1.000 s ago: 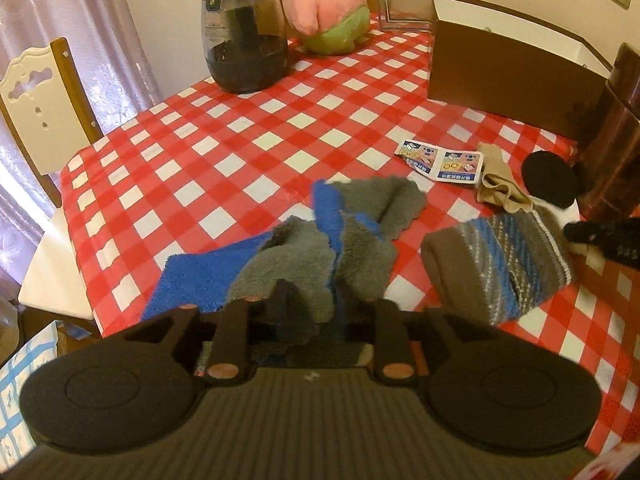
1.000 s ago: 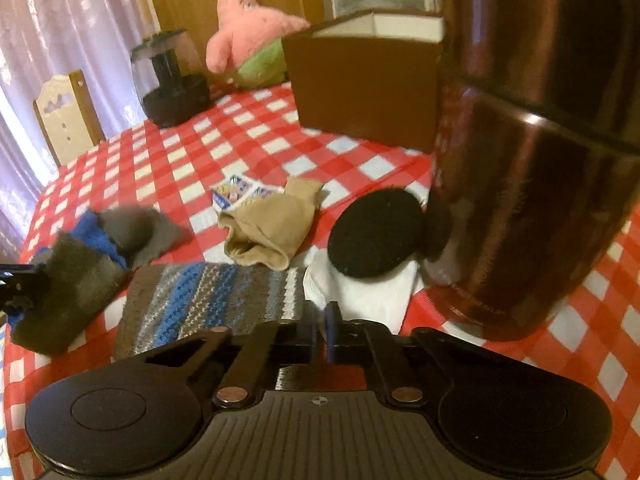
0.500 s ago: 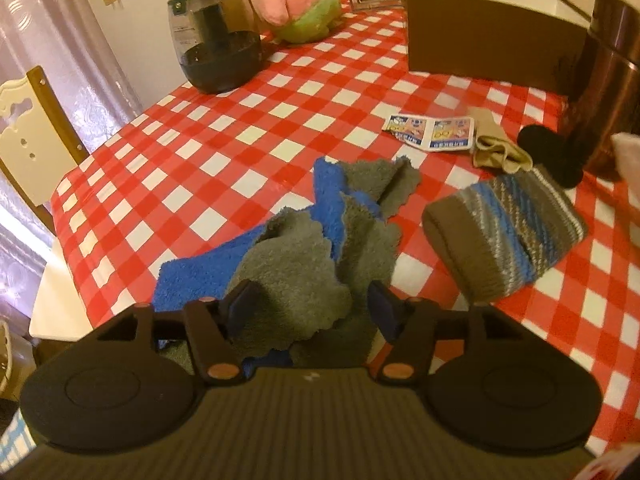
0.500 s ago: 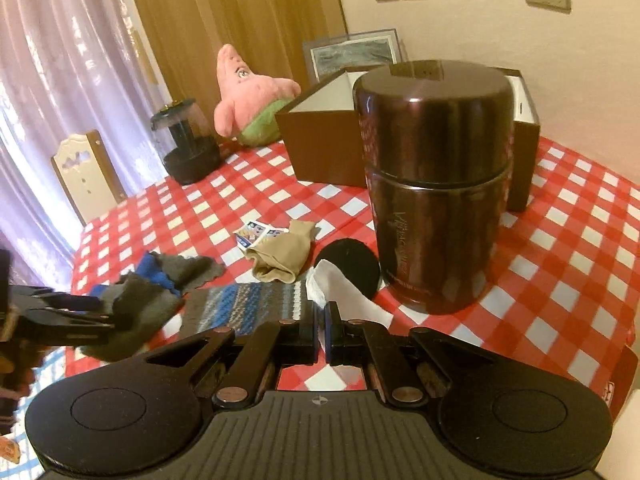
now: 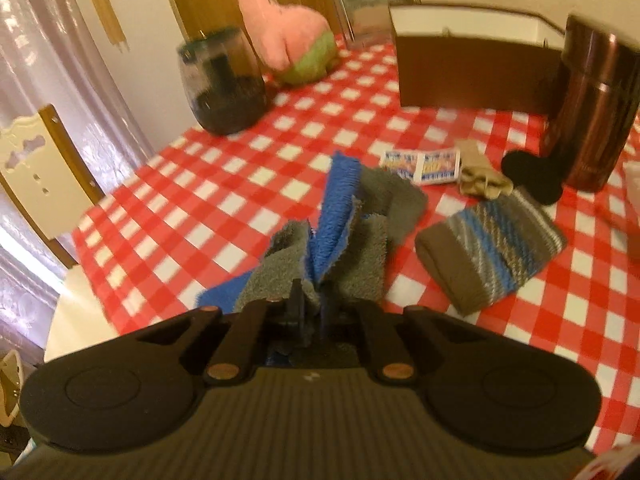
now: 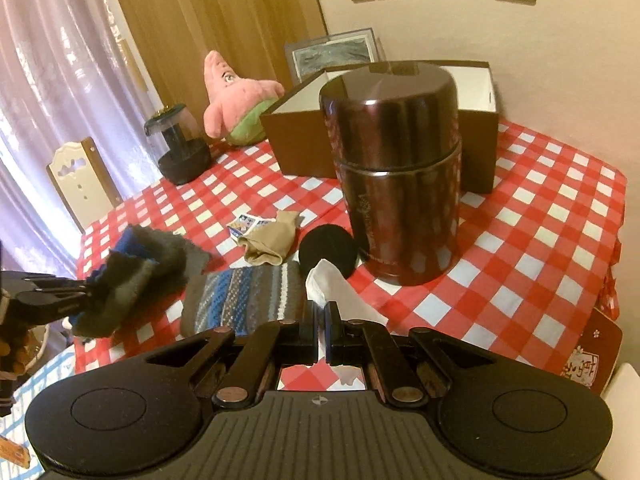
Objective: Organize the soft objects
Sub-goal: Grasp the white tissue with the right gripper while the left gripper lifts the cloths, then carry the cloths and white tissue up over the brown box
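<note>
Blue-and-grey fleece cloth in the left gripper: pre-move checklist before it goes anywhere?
1. Left gripper shut on the blue-and-grey fleece cloth: ok.
2. Cloth clear of the red-checked tablecloth: cannot tell; far end may drag.
3. Right gripper shut on the white tissue: ok.
4. Open brown cardboard box: ok, mouth unobstructed.
5. Tall brown metal canister stands between hands and box: not ok, route around.
6. Striped knitted sock apart from the cloth: ok.

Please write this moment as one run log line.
left hand-held gripper: shut on grey-blue cloth | right hand-held gripper: shut on white tissue | striped sock: on table
</note>
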`<state>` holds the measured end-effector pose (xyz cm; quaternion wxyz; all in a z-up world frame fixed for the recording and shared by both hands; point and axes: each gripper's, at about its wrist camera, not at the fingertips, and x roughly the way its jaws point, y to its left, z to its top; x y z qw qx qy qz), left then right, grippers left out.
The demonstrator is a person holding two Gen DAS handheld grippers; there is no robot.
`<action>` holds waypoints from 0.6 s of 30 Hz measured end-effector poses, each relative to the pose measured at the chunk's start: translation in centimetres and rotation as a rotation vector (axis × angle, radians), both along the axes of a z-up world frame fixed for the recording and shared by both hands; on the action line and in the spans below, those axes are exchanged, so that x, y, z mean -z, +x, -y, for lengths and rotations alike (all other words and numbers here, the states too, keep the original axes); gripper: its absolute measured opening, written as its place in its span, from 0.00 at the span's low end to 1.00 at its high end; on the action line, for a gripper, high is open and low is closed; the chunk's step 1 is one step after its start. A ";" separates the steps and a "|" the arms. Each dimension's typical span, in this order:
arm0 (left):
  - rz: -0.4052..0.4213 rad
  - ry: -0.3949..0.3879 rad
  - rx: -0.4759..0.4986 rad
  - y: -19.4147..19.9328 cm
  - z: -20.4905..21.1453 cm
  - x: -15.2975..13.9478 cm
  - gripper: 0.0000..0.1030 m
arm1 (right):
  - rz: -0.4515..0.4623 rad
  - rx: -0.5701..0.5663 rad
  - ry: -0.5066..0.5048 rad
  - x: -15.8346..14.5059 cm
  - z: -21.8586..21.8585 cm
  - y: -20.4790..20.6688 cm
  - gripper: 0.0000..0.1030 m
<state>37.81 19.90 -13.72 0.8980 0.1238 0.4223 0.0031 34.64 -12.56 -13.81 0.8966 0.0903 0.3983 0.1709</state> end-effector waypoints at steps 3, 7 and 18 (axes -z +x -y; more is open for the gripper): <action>0.039 -0.008 0.000 -1.0 -0.1 -2.2 0.08 | 0.011 -0.006 0.008 -0.9 0.5 -0.3 0.03; 0.089 -0.006 0.004 -2.8 0.4 -4.9 0.08 | 0.028 -0.010 0.028 -2.1 1.3 -1.0 0.03; 0.227 -0.032 0.032 -5.9 2.5 -11.4 0.07 | 0.062 -0.001 0.039 -5.1 4.1 -2.6 0.03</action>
